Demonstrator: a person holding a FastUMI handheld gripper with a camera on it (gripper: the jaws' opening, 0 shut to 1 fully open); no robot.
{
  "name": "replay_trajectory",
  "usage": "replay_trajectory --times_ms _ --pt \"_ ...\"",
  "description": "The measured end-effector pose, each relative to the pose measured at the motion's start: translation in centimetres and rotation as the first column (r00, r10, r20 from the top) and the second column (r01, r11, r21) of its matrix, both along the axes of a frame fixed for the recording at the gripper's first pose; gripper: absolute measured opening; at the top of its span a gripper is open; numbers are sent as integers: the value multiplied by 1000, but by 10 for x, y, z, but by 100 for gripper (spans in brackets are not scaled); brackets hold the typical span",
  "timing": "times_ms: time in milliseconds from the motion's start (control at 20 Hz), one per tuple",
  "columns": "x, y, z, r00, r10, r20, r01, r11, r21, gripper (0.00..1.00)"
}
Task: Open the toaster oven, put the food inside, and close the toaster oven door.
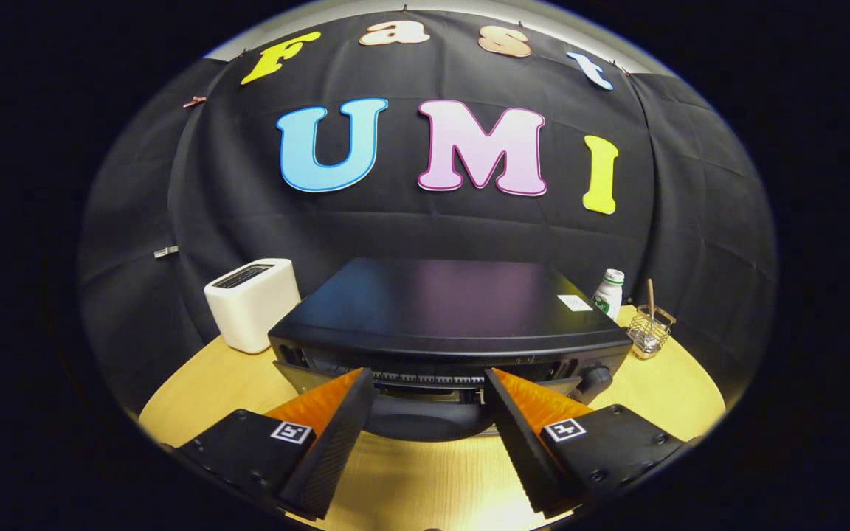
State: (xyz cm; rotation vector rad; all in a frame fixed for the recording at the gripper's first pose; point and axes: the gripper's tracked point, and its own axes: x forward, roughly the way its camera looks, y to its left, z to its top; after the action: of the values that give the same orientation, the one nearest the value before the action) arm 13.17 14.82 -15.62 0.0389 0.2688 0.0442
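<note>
A black toaster oven point(447, 310) stands on the round wooden table point(410, 479), straight ahead of me and seen from above its front. Its door point(425, 424) hangs tilted outward, so a strip of the wire rack point(429, 379) inside shows above it. The door's dark rounded handle edge lies between my two fingers. My gripper point(429, 375) is open, its fingers spread wide on either side of the door front, and neither presses on it. A control knob point(596, 380) sits at the oven's right front corner, just beyond my right finger.
A white slot toaster point(251, 302) stands left of the oven. Behind the oven's right corner are a white bottle with a green label point(608, 293) and a small wire basket point(650, 332) holding a wooden stick. Bare tabletop lies below my fingers.
</note>
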Motion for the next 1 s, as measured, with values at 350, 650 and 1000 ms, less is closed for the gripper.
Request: replay_trajectory --times_ms 350,650,1000 --pt "-40 -2 -29 997 -20 -72 19 1000 -22 97" --pt "-79 2 -82 975 -6 -223 -9 998 -65 97" --pt "-108 -14 -128 922 8 -386 -32 998 -57 99"
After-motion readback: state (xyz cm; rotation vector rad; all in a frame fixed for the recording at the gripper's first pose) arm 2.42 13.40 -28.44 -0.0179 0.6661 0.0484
